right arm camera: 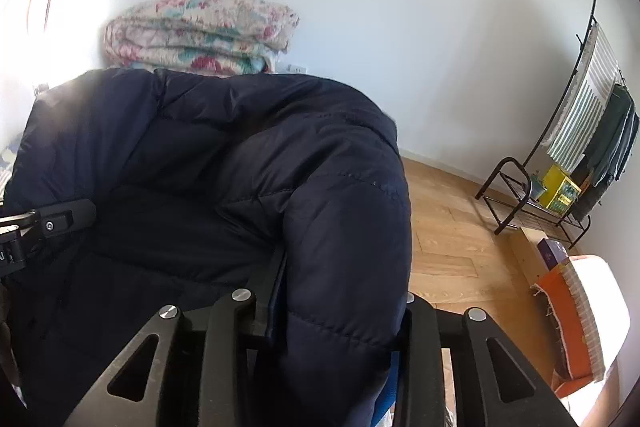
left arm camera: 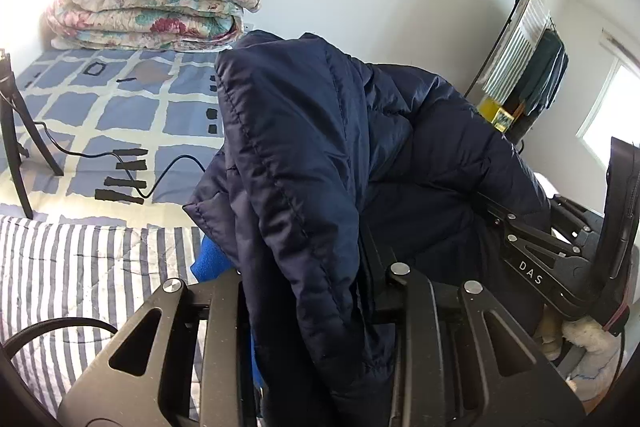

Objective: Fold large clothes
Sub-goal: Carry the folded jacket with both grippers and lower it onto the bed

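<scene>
My left gripper (left arm camera: 320, 287) and right gripper (right arm camera: 332, 307) each clamp the navy quilted puffer jacket (left arm camera: 312, 131), which blocks the bed; a folded floral quilt (left arm camera: 156, 3) lies at eleven o'clock.

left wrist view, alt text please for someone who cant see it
A dark blue puffy jacket hangs between the fingers of the left gripper, above a bed with a blue checked cover. A folded floral quilt sits by the wall, and the right gripper holds the jacket's far side.

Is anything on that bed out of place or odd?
Yes: a black cable snakes loose across the checked blue bedspread, beside a black tripod standing on it. Odd things for a bed. The floral quilt is neatly folded.
</scene>
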`<state>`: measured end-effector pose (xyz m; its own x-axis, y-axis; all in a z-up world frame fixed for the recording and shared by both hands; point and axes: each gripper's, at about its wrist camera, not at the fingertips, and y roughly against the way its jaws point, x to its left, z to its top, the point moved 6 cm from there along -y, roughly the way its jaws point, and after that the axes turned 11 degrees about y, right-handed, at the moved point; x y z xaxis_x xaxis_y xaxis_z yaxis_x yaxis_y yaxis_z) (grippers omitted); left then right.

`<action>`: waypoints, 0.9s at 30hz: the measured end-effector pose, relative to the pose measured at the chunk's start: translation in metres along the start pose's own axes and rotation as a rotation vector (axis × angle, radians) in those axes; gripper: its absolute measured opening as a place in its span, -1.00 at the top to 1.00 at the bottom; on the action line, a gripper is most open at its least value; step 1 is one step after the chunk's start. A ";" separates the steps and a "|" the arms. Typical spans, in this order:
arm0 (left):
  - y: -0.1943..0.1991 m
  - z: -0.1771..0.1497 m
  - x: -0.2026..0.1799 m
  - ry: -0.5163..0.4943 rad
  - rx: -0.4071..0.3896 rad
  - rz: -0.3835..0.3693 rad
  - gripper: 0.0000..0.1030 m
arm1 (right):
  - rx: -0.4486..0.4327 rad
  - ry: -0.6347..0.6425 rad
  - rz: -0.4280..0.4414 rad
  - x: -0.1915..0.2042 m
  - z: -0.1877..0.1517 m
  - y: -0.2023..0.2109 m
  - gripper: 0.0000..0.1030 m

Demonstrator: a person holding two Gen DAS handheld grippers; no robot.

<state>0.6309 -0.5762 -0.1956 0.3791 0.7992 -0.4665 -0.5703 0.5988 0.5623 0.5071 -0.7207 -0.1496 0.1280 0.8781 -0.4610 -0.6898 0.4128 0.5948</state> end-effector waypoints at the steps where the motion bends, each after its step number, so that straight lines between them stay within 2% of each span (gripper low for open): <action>1: -0.001 -0.001 -0.001 -0.006 0.001 0.008 0.44 | 0.008 0.009 -0.006 0.008 0.000 0.006 0.36; 4: -0.003 -0.002 -0.001 -0.014 0.004 0.026 0.41 | 0.028 0.012 -0.002 0.008 -0.002 0.005 0.22; 6: -0.004 -0.003 -0.001 -0.019 0.004 0.040 0.40 | 0.043 -0.001 -0.028 0.003 -0.006 0.001 -0.05; 8: -0.005 -0.005 -0.002 -0.031 0.003 0.060 0.40 | 0.050 -0.023 -0.046 -0.007 -0.011 -0.001 -0.05; 11: -0.007 -0.007 -0.003 -0.039 0.008 0.068 0.38 | 0.078 -0.053 -0.048 -0.015 -0.021 -0.006 0.31; 16: -0.008 -0.008 0.000 -0.039 0.007 0.083 0.18 | 0.093 -0.077 -0.019 -0.019 -0.040 -0.011 0.31; 24: -0.010 -0.010 0.006 -0.041 0.016 0.102 -0.04 | 0.106 -0.086 -0.008 -0.019 -0.048 -0.014 0.31; 27: -0.010 -0.011 0.010 -0.030 0.026 0.123 -0.27 | 0.111 -0.094 -0.005 -0.020 -0.051 -0.015 0.25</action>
<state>0.6326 -0.5748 -0.2132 0.3290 0.8678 -0.3724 -0.5951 0.4967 0.6318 0.4786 -0.7572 -0.1832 0.2014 0.8924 -0.4037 -0.6064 0.4373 0.6641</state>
